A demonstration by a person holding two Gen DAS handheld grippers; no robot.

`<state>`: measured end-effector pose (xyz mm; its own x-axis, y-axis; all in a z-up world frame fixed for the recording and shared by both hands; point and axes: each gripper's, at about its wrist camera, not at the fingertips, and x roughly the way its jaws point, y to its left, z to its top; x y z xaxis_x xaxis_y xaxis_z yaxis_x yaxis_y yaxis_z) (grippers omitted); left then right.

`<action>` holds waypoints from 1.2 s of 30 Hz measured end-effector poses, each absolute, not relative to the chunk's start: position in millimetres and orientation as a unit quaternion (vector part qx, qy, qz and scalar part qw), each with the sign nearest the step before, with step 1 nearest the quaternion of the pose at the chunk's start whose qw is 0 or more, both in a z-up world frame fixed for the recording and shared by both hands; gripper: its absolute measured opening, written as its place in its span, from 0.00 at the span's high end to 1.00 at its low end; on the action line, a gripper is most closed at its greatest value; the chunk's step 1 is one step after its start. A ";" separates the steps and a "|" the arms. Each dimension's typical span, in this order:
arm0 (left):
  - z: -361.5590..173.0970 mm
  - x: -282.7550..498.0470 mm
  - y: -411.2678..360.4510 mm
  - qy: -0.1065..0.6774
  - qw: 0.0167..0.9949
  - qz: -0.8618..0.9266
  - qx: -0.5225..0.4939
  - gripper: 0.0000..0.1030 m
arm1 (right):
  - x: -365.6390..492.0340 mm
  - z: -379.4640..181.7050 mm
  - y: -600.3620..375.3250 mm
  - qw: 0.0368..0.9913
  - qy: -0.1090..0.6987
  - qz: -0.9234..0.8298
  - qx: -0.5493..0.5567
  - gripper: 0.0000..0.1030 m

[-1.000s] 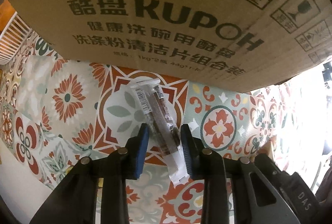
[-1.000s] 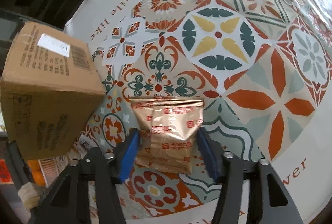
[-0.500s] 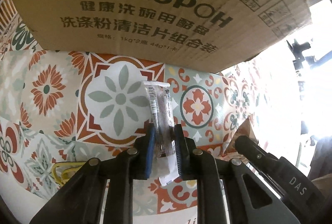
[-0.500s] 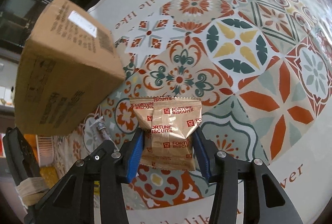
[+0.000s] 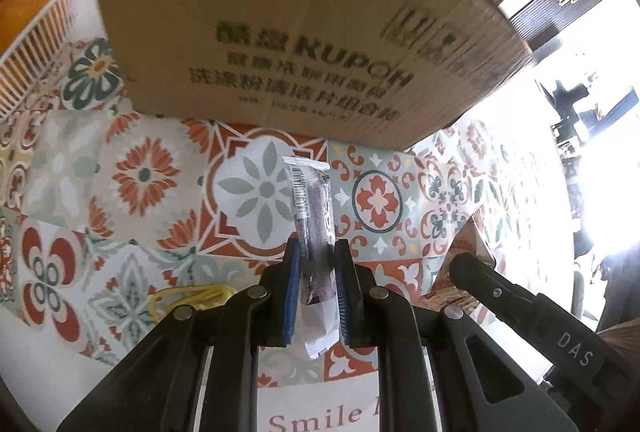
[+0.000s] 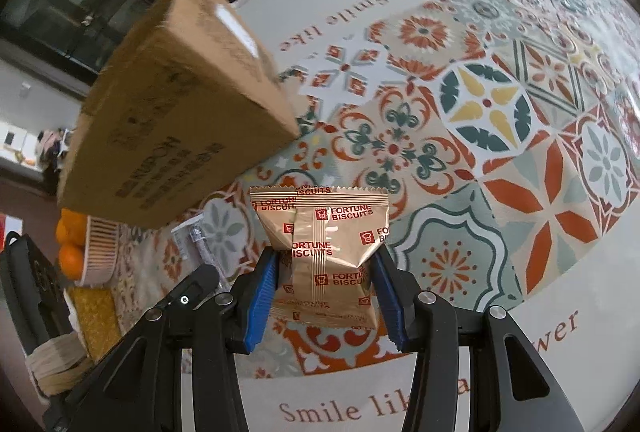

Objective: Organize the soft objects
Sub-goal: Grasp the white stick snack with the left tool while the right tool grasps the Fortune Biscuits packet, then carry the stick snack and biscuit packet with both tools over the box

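Observation:
My left gripper is shut on a slim clear snack stick packet with dark filling and a barcode, held upright above the patterned tablecloth. The packet also shows in the right wrist view. My right gripper is shut on a gold Fortune Biscuits packet, lifted off the cloth. A brown KUPOH cardboard box stands just beyond both grippers; it shows in the right wrist view at upper left.
A yellow rubber band lies on the cloth left of my left gripper. A white basket with oranges stands left of the box. The other gripper's black body is at lower right. The tablecloth edge reads "Smile like".
Both grippers closed on their packets and lifted them off the cloth. The views rose and tilted, so the box now shows more of its upper part.

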<state>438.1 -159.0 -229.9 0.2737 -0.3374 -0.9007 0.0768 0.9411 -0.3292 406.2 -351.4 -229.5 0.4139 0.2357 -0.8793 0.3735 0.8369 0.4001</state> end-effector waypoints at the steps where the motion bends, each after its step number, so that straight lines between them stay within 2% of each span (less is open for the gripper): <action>1: -224.9 434.5 -155.8 0.583 0.794 -0.130 -0.112 0.83 | 405.4 -225.4 -349.4 0.795 0.537 -0.040 0.279 0.53; 12: -182.6 414.6 -128.6 0.539 0.822 -0.129 -0.130 0.86 | 400.6 -184.0 -323.9 0.825 0.505 -0.003 0.253 0.53; 22: -171.7 409.8 -105.0 0.510 0.840 -0.127 -0.133 0.86 | 397.9 -162.9 -309.7 0.840 0.487 0.015 0.241 0.53; 36: -96.6 424.6 -112.3 0.443 0.879 -0.137 -0.114 0.86 | 412.8 -105.2 -302.2 0.872 0.431 0.049 0.226 0.53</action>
